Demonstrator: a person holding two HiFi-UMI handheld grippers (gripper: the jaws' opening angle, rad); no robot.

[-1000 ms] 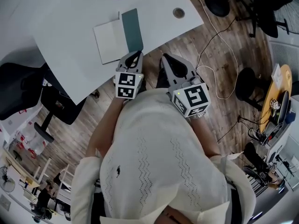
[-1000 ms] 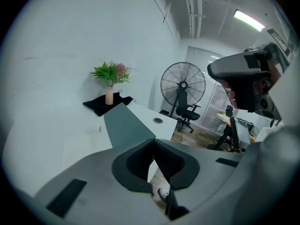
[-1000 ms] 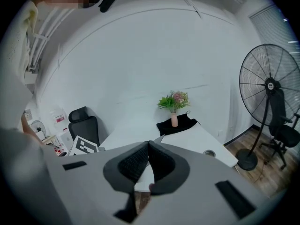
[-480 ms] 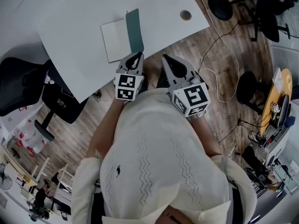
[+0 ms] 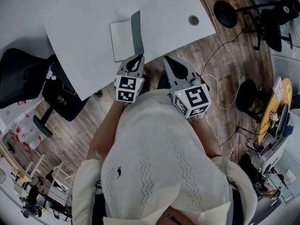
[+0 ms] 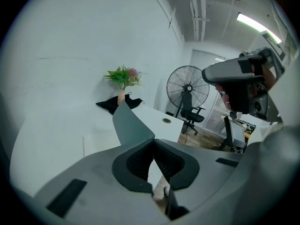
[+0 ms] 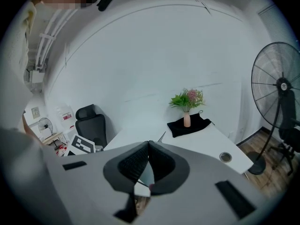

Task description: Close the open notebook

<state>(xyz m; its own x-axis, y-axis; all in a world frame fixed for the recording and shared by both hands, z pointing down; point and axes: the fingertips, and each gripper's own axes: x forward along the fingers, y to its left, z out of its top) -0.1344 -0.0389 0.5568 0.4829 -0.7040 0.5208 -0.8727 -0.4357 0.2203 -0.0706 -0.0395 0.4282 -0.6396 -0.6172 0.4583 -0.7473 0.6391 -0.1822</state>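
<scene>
Notebook [image 5: 125, 40] laid open on table [image 5: 79, 27] nr edge, teal cover [image 6: 129, 123] half-raised, just ahead of left tongs [image 5: 138, 56]; right tongs [image 5: 167, 59] beside. Both shut, empty. Risk – cover pushed w/ closed tips, book slid instead – or cover dropped back open.

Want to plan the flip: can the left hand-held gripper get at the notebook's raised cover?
Probably yes: the left hand-held gripper sits just short of the notebook, its raised cover straight ahead, nothing between. Its jaws are shut, so pushing, not pinching.
</scene>
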